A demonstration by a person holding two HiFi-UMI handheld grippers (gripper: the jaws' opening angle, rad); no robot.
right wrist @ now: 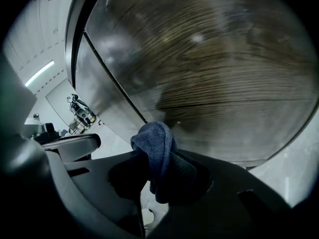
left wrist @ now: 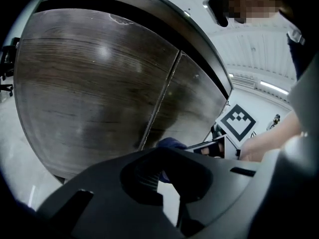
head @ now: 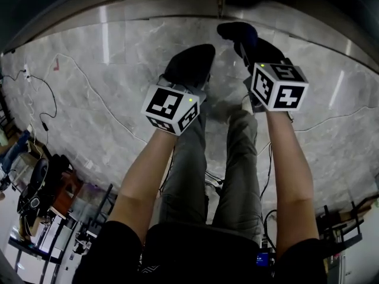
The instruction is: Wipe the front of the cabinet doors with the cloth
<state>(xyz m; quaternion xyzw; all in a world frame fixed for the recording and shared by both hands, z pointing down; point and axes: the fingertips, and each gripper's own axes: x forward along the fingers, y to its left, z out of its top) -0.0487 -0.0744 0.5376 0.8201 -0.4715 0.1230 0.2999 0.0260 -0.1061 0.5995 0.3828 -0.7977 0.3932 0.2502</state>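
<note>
Marble floor [head: 118, 64] is spreading pale and grey-veined beneath the person. At its far edge, dark wood-grain cabinet doors [left wrist: 99, 83] are standing with a thin seam [left wrist: 164, 96] running between two of them. Legs in grey trousers [head: 237, 176] are stretching toward the cabinet. Thin cables [head: 55, 106] are trailing over the floor at left, near cluttered stands [head: 41, 194]. The right gripper [right wrist: 159, 176] is clamping a bunched blue cloth [right wrist: 155, 143] close to the door front, though contact is unclear. The left gripper [left wrist: 168, 190] is holding its jaws slightly apart with nothing between them.
</note>
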